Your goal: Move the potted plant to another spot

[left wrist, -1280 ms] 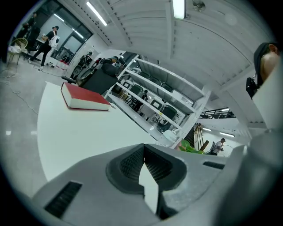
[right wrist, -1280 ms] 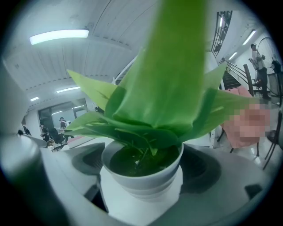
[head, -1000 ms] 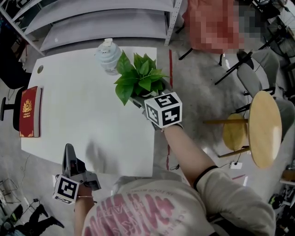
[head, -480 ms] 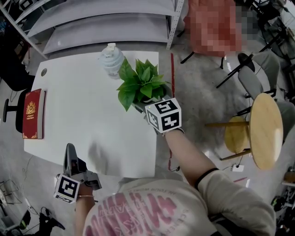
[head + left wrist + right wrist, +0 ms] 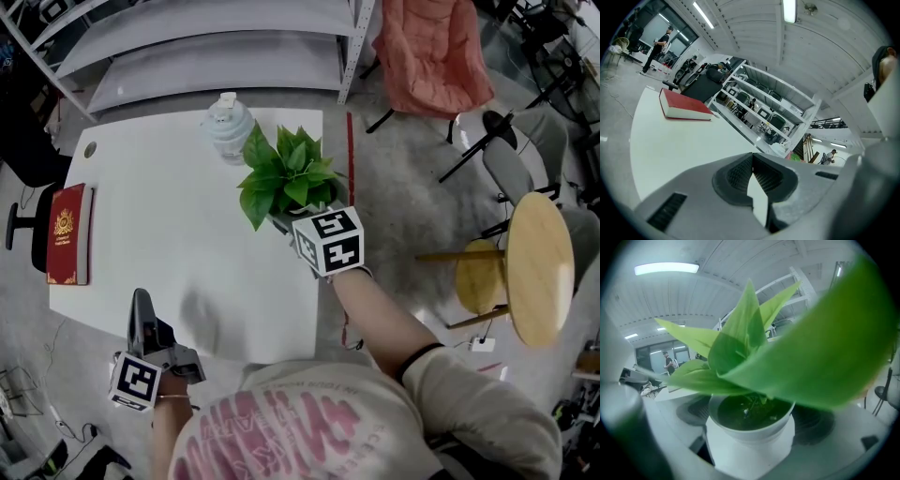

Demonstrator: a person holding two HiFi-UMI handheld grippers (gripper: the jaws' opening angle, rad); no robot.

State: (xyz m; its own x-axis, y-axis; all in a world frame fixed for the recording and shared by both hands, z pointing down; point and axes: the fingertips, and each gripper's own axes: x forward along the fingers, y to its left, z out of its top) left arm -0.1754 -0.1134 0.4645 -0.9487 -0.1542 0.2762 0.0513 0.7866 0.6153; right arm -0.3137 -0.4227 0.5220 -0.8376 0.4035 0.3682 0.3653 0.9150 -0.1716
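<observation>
Gripper nearest us: the left gripper (image 5: 141,307) hovers over the near edge of the table (image 5: 169,206), its jaws pressed together on nothing. We judge it idle.
Gripper at work: the right gripper (image 5: 300,223) is clamped on the white pot (image 5: 750,446) of the potted plant (image 5: 286,173), with a jaw on either side of the pot wall.
Plant's place: it is near the table's far right corner, just beside the right edge. We cannot tell whether its base rests on the table or hangs above it.
Risk at the edge: a drift to our right would carry the pot out over the floor (image 5: 394,187), and a slip there would drop it.
Risk in the grip: two jaws hold a round, smooth wall, so we judge that a tilt could turn the pot or spill soil (image 5: 750,413).
Risk farther on: the water bottle (image 5: 227,122) stands near the leaves (image 5: 258,187), and a push away from us could topple it.
Right gripper view alone: it shows the soil and pot rim, which the leaves and marker cube (image 5: 328,242) hide from the head view.
Head view alone: it shows the table edge, the bottle and the red book (image 5: 66,232).
Left gripper view alone: it shows the book lying flat, with shelving (image 5: 764,103) beyond it.
</observation>
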